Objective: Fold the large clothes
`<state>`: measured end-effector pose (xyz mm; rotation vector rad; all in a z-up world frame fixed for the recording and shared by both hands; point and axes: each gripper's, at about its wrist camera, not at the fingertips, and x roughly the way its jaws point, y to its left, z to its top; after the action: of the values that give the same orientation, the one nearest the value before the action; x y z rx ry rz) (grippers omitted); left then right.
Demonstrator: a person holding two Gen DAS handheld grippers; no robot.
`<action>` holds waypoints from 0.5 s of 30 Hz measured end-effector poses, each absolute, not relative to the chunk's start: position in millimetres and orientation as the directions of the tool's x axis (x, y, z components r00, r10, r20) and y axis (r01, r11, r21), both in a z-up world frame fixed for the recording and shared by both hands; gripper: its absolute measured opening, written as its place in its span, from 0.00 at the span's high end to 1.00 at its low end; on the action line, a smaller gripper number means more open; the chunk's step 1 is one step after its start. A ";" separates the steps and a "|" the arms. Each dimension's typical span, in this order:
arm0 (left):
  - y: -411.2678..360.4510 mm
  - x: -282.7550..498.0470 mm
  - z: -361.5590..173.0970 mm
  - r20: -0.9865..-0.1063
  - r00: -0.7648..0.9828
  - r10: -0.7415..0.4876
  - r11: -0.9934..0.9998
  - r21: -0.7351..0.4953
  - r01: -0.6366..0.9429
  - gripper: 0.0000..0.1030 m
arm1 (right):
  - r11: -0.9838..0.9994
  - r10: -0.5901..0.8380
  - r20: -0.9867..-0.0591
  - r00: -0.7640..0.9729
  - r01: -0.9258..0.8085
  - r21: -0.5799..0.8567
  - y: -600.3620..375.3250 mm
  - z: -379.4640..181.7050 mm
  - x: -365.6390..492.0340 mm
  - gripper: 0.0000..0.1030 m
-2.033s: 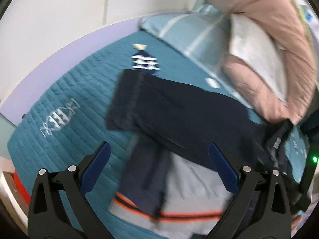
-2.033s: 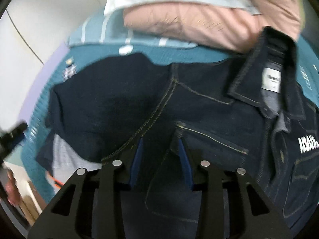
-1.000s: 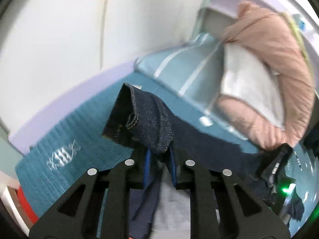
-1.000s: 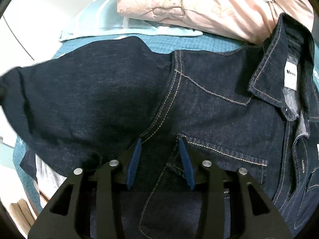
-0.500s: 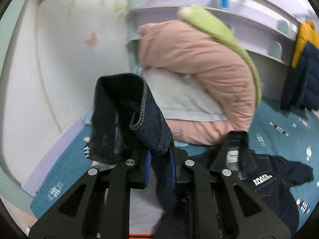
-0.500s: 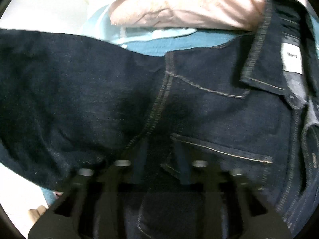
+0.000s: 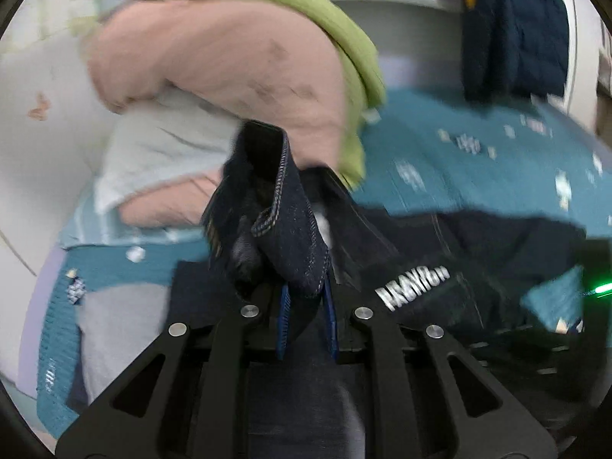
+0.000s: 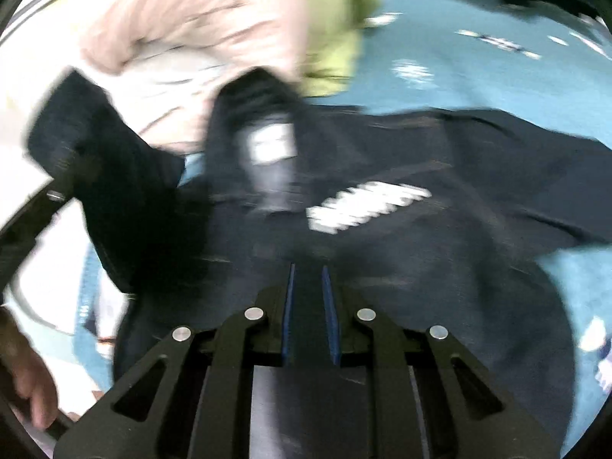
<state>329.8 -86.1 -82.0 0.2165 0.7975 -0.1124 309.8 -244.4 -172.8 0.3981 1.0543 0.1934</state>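
A dark denim jacket [image 7: 478,252] with white lettering [image 7: 415,281] lies spread on the teal bed. My left gripper [image 7: 306,294] is shut on the jacket's sleeve cuff [image 7: 283,214] and holds it up over the jacket's body. In the right wrist view the jacket [image 8: 401,229] fills the middle, with its collar label [image 8: 273,145] and lettering [image 8: 367,202] blurred. My right gripper [image 8: 308,279] is shut on a fold of the jacket's front. The lifted sleeve [image 8: 111,191] and the left gripper show at the left.
A pink quilt [image 7: 229,49] with a green layer [image 7: 344,30] and a light pillow [image 7: 160,153] are piled at the bed head. A grey garment [image 7: 114,329] lies under the jacket at the left. A navy and yellow coat [image 7: 512,26] hangs at the back right.
My left gripper has carried the sleeve cuff to the right, across the jacket's body. My right gripper has swung right too, still holding the fabric; both views are blurred by motion.
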 end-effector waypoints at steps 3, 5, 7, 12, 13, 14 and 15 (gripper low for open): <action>-118.4 336.7 -128.7 -0.780 0.626 -0.008 0.968 0.152 0.201 0.85 | 0.892 0.313 -0.808 0.499 0.137 0.431 -287.0 -197.3 285.4 0.86; -136.7 339.4 -160.0 -0.804 0.595 0.020 0.960 0.181 0.212 0.85 | 0.889 0.297 -0.836 0.462 0.185 0.418 -305.2 -214.5 278.1 0.86; -144.7 335.1 -180.5 -0.821 0.570 0.017 0.961 0.172 0.218 0.85 | 0.890 0.286 -0.852 0.438 0.209 0.406 -316.2 -221.1 277.1 0.86; -156.3 325.7 -203.0 -0.849 0.524 0.067 0.943 0.226 0.245 0.83 | 0.859 0.332 -0.830 0.449 0.220 0.463 -323.6 -223.4 284.6 0.83; -153.8 322.3 -199.5 -0.851 0.522 0.055 0.943 0.216 0.253 0.67 | 0.860 0.332 -0.828 0.453 0.216 0.463 -323.0 -221.9 285.7 0.83; -148.5 317.7 -191.7 -0.855 0.518 -0.015 0.950 0.148 0.273 0.51 | 0.864 0.330 -0.827 0.455 0.207 0.458 -321.8 -219.3 286.3 0.81; -141.5 311.6 -181.3 -0.850 0.517 -0.102 0.955 0.061 0.290 0.25 | 0.868 0.327 -0.830 0.452 0.205 0.453 -320.2 -218.1 286.8 0.74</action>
<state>311.6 -141.5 -181.3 0.2055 1.0016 -0.2375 286.8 -320.2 -218.1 0.5430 1.1145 0.0801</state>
